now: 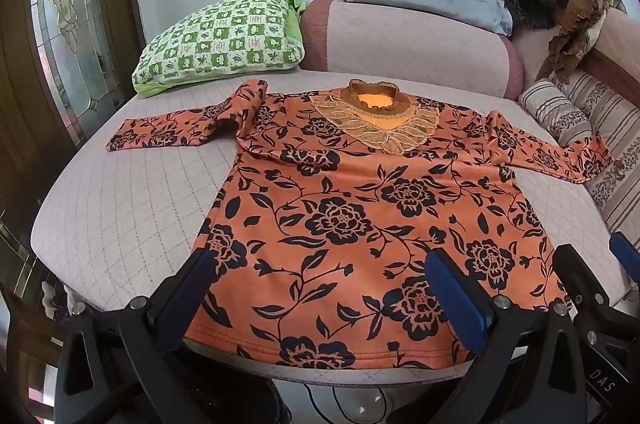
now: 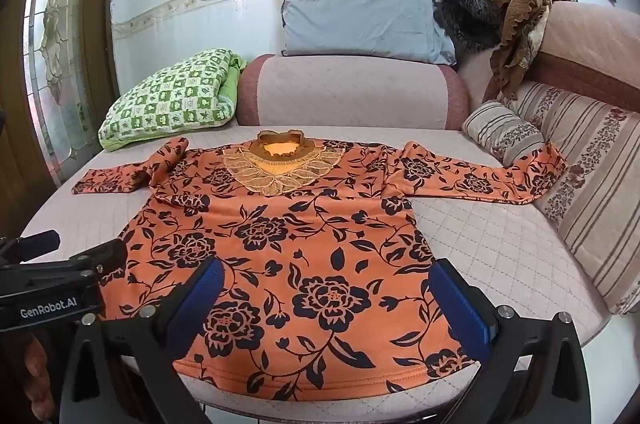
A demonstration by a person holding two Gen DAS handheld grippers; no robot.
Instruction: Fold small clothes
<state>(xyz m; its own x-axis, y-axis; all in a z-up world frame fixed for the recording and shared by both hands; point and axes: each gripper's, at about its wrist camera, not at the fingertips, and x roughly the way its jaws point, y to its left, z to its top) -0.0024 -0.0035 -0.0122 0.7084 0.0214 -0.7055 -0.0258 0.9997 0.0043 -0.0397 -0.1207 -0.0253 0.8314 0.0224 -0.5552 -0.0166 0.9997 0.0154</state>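
Orange top: a long-sleeved floral-print top in orange with dark blue-black flowers (image 1: 360,216), lying flat and face up on the quilted pale pink sofa seat (image 1: 120,224), hem toward the cameras.
Neck: a gold lace collar (image 1: 376,121) at the far end, pointing to the backrest.
Sleeves: the left one is bent near the shoulder; the right one runs out onto the striped floral cushion (image 2: 592,207).
Left gripper (image 1: 332,296): blue-padded fingers spread wide above the hem, gripping nothing; the left finger is over the top's left edge.
Right gripper (image 2: 332,300): fingers likewise wide apart over the hem's right part, empty.
Behind: a green-and-white checked pillow (image 1: 224,39), a grey-blue pillow (image 2: 360,19) and brown crumpled cloth (image 2: 516,23).
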